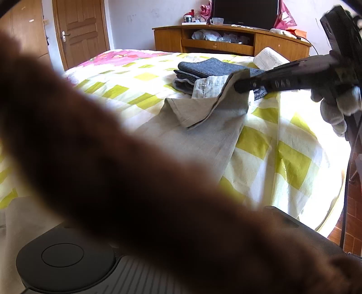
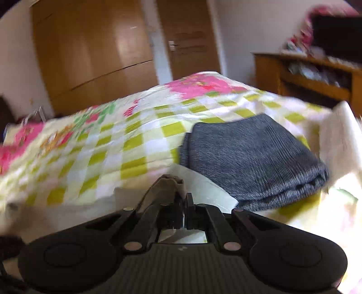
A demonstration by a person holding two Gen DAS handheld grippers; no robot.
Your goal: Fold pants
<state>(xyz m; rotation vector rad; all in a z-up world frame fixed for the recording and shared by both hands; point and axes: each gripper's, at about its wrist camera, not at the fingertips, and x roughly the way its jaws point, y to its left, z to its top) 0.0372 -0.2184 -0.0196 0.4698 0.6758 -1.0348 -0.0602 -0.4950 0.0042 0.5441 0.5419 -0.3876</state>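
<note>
One blurred brown shape lies across the near lens of the left wrist view and hides the left gripper's fingers; whether they are spread or pressed together cannot be told.

Landmark: the bed (image 1: 267,144), one, under a yellow-and-white checked cover with pink flowers at its far end.

On the bed's near half lies one pair of light grey pants (image 1: 203,126), spread flat. One corner of them is lifted off the cover.

The right gripper (image 1: 239,87) reaches in over the bed's right edge, held by one white-gloved hand (image 1: 334,108). Its fingers (image 2: 178,199) are pressed together, pinching the raised edge of the pants; a tuft of the grey cloth shows between them in the right wrist view.

Just beyond that pinch, still on the bed, sits one folded dark grey garment (image 1: 215,67), touching the pants' lifted edge. One white folded item (image 1: 269,58) lies at the bed's far right corner.

Beyond the bed: one wooden cabinet (image 1: 226,43), one dark screen (image 1: 244,11) on it, one wooden door (image 1: 81,29).
</note>
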